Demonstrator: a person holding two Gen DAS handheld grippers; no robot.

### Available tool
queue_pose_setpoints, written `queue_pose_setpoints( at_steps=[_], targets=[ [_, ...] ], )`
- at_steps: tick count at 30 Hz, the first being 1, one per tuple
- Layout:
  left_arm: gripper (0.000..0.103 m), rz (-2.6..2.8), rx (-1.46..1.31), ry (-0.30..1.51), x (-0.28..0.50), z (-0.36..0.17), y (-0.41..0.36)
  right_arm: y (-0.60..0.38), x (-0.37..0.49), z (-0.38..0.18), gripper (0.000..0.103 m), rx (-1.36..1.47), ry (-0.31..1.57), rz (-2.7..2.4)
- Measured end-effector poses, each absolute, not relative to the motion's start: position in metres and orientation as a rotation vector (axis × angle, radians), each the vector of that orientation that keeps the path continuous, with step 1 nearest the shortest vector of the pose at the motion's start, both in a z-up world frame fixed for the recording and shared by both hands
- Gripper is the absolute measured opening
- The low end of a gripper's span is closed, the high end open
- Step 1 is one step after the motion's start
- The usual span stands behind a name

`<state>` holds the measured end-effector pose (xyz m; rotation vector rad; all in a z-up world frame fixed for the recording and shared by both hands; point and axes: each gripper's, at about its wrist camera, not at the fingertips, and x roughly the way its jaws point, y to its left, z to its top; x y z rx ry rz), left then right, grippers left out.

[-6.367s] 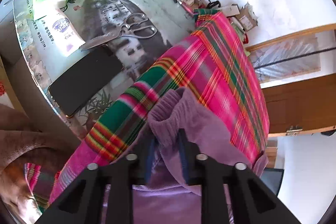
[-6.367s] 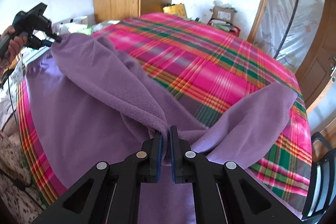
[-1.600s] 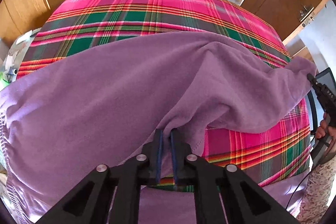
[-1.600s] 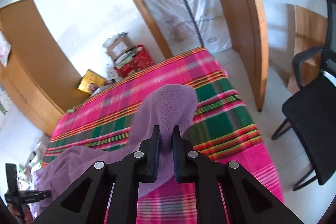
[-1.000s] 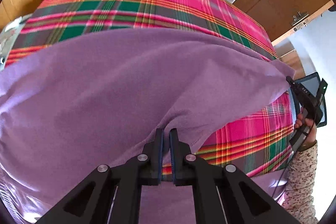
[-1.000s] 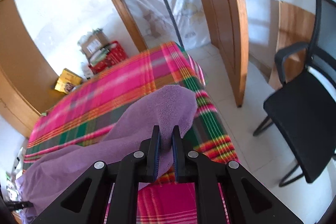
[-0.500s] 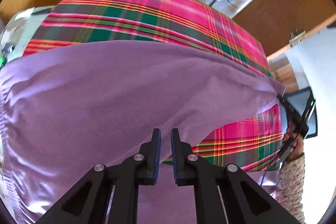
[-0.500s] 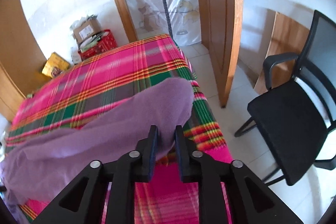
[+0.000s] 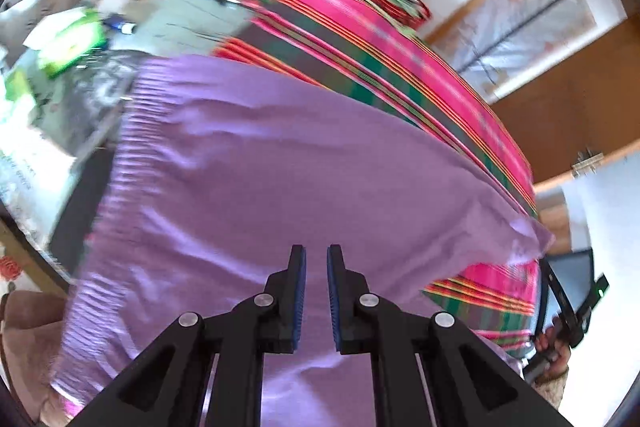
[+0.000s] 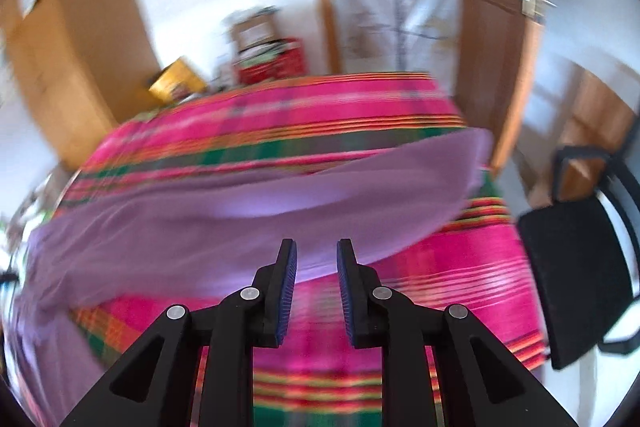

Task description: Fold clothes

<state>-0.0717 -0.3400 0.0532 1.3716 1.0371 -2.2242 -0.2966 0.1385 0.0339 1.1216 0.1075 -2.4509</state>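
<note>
A purple fleece garment (image 9: 280,179) lies spread flat over the pink and green plaid cloth (image 9: 400,67) on the table, its ribbed hem toward the left. My left gripper (image 9: 316,259) hovers just above it, open, with nothing between the pads. In the right wrist view the same garment (image 10: 240,223) stretches across the plaid cloth (image 10: 420,307) with one end (image 10: 472,155) at the right. My right gripper (image 10: 316,259) is open over the garment's near edge and holds nothing. The right gripper also shows at the far right of the left wrist view, held by a hand (image 9: 556,343).
A desk (image 9: 168,23) at the left carries green tissue packs (image 9: 68,47), pens and papers. A black office chair (image 10: 580,267) stands right of the table. A wooden door (image 10: 512,27), a red basket (image 10: 276,67) and boxes lie beyond.
Both grippers have opened and let go of the purple garment, which now lies flat on the plaid cloth. Both have drawn back slightly; the views are blurred with motion.
</note>
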Motion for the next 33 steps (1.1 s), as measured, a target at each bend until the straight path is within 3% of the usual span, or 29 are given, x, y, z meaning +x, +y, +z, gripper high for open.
queue_pose_setpoints(
  at_steps=[5, 12, 21, 33],
  targets=[
    [0.019, -2.154, 1.258, 1.055, -0.047, 0.055, -0.381, 0.084, -0.271, 0.038, 0.021, 1.060, 0.238, -2.323],
    [0.022, -2.127, 1.183, 1.102, -0.035, 0.051, -0.438, 0.006, -0.259, 0.039, 0.022, 1.011, 0.349, -2.213],
    [0.028, -2.115, 1.162, 1.302, -0.052, 0.009, -0.494, -0.083, -0.263, 0.026, 0.022, 0.983, 0.485, -2.092],
    [0.028, -2.192, 1.220, 1.476, -0.069, -0.010, -0.506, -0.146, -0.301, -0.006, 0.036, 1.078, 0.492, -1.996]
  ],
)
